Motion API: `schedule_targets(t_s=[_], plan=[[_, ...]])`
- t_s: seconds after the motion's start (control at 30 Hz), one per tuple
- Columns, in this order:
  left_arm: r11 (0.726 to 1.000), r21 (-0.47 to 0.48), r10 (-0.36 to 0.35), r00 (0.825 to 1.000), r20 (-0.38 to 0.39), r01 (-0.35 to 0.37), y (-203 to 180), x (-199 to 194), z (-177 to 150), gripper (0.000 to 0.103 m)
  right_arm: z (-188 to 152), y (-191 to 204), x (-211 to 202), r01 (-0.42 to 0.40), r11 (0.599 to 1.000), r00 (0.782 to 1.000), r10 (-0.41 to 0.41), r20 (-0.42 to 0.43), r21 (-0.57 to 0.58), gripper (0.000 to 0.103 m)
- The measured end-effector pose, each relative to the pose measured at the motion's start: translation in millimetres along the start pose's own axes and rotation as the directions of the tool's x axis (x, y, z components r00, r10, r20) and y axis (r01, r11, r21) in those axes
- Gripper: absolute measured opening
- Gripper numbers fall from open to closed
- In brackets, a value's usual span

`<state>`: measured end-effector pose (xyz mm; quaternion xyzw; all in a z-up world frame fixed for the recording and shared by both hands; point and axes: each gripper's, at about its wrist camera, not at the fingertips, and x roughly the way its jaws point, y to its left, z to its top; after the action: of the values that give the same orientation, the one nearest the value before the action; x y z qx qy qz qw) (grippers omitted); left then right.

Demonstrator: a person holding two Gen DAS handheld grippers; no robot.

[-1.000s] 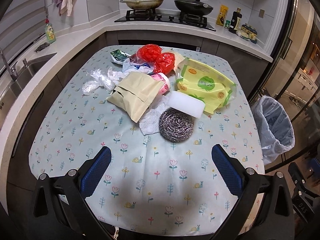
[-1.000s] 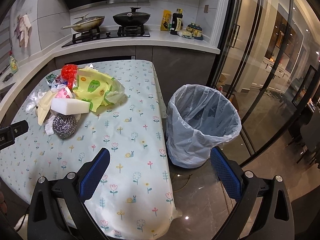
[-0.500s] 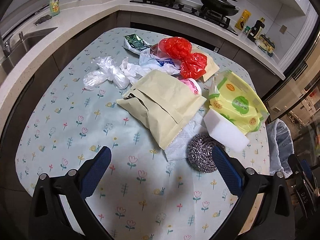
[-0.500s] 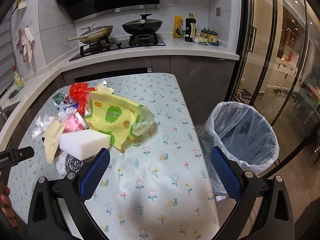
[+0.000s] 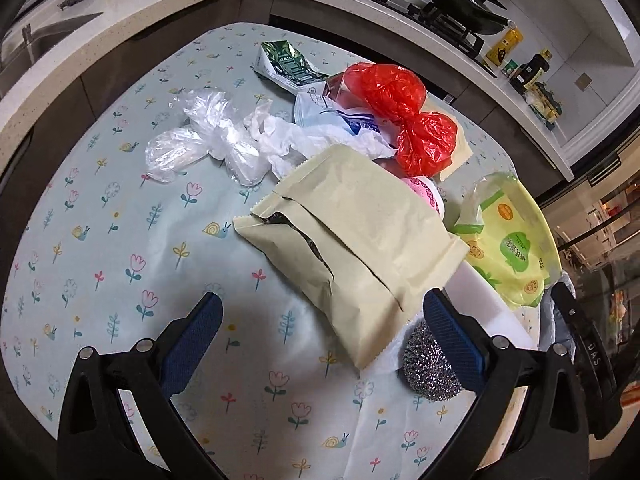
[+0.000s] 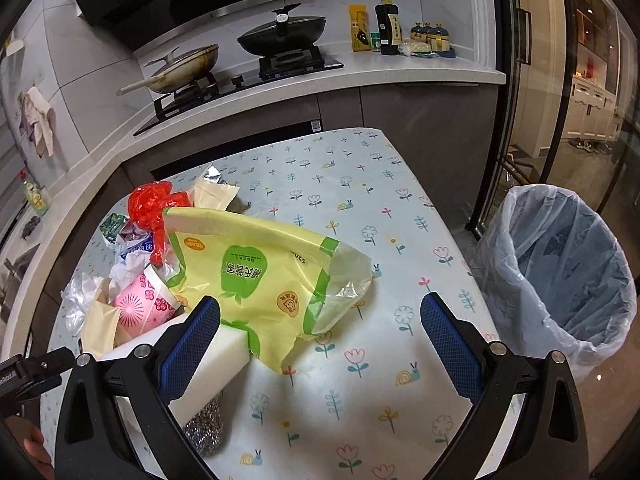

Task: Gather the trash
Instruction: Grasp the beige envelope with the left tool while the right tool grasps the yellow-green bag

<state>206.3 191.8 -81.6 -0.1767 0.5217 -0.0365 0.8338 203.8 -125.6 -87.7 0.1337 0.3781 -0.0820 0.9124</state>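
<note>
A heap of trash lies on the flowered table (image 5: pixel 100 240): a beige paper bag (image 5: pixel 360 240), clear plastic bags (image 5: pixel 200 144), red plastic bags (image 5: pixel 400 112), a green foil wrapper (image 5: pixel 288 62), a yellow-green wipes pack (image 6: pixel 256 276), a pink cup (image 6: pixel 140 308), a white sponge block (image 6: pixel 208 364) and a steel scourer (image 5: pixel 430 364). My left gripper (image 5: pixel 320 344) hangs open just before the beige bag's near corner. Open too, my right gripper (image 6: pixel 320 344) hovers over the yellow pack's near edge and the sponge. A lined trash bin (image 6: pixel 560 280) stands on the floor to the table's right.
A counter wraps the far side, with a stove carrying a pan (image 6: pixel 188 68) and a lidded wok (image 6: pixel 280 32), plus bottles (image 6: pixel 388 24). A sink (image 5: pixel 44 36) sits far left. Glass doors (image 6: pixel 560 80) run along the right. A hand (image 6: pixel 36 444) shows at lower left.
Both grippers have moved forward and down toward the heap. The beige bag now fills the left view; the yellow pack and sponge sit right at the right gripper's fingers.
</note>
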Motion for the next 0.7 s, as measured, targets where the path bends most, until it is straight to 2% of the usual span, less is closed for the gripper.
schedule_targets(t_s=[0.13, 0.23, 0.27, 0.3, 0.33, 0.37, 0.4, 0.43, 0.47, 0.5, 0.53, 0.57, 0.63, 0.7], plan=[[0.997, -0.05, -0.064, 0.997, -0.036, 0.062, 7.3, 14.5, 7.3, 0.096, -0.5, 5.3, 20.4, -0.01, 1.0, 1.0, 0.01, -0.022, 0.01, 0.095], [0.993, -0.073, -0.094, 0.993, -0.066, 0.089, 8.6, 26.5, 10.4, 0.095, -1.2, 6.4, 35.0, -0.04, 0.998, 0.997, 0.043, -0.062, 0.039, 0.078], [0.992, -0.08, -0.106, 0.992, -0.068, 0.101, 9.0, 28.3, 11.2, 0.093, -1.4, 6.6, 38.5, -0.057, 0.997, 0.995, 0.06, -0.074, 0.05, 0.068], [0.99, -0.081, -0.117, 0.991, -0.065, 0.112, 8.5, 29.1, 11.9, 0.087, -2.1, 6.6, 40.6, -0.073, 0.996, 0.994, 0.078, -0.08, 0.057, 0.059], [0.99, -0.074, -0.124, 0.99, -0.064, 0.119, 7.3, 29.2, 12.8, 0.082, -2.7, 7.2, 42.0, -0.086, 0.995, 0.992, 0.091, -0.083, 0.059, 0.054], [0.991, -0.066, -0.124, 0.99, -0.059, 0.12, 6.0, 28.5, 13.4, 0.08, -2.6, 7.8, 42.5, -0.088, 0.994, 0.992, 0.093, -0.085, 0.058, 0.045], [0.99, -0.057, -0.13, 0.99, -0.053, 0.126, 4.5, 27.4, 14.1, 0.073, -2.8, 8.8, 42.8, -0.091, 0.994, 0.992, 0.095, -0.087, 0.054, 0.035], [0.99, -0.047, -0.139, 0.989, -0.05, 0.136, 3.1, 26.0, 14.8, 0.063, -3.1, 9.5, 42.7, -0.101, 0.994, 0.99, 0.105, -0.09, 0.052, 0.029], [0.989, -0.038, -0.147, 0.988, -0.049, 0.145, 1.5, 24.7, 15.2, 0.059, -3.2, 9.7, 42.0, -0.113, 0.992, 0.989, 0.118, -0.092, 0.055, 0.022], [0.988, -0.026, -0.151, 0.988, -0.046, 0.149, -0.7, 23.3, 15.4, 0.049, -3.1, 9.3, 40.8, -0.118, 0.991, 0.988, 0.123, -0.089, 0.059, 0.017], [0.988, -0.013, -0.152, 0.987, -0.044, 0.152, -3.4, 22.1, 15.4, 0.041, -2.9, 9.6, 39.2, -0.122, 0.991, 0.988, 0.127, -0.086, 0.061, 0.014], [0.989, -0.001, -0.15, 0.988, -0.041, 0.15, -5.7, 21.0, 15.2, 0.04, -2.5, 9.3, 36.8, -0.125, 0.99, 0.988, 0.13, -0.082, 0.061, 0.013], [0.989, 0.017, -0.145, 0.989, -0.029, 0.146, -9.7, 17.8, 14.5, 0.029, -1.5, 8.7, 30.7, -0.125, 0.99, 0.989, 0.129, -0.066, 0.061, 0.01], [0.989, 0.04, -0.141, 0.99, -0.016, 0.141, -14.1, 12.5, 13.9, 0.023, 0.5, 6.4, 22.4, -0.13, 0.99, 0.99, 0.133, -0.049, 0.06, 0.008]])
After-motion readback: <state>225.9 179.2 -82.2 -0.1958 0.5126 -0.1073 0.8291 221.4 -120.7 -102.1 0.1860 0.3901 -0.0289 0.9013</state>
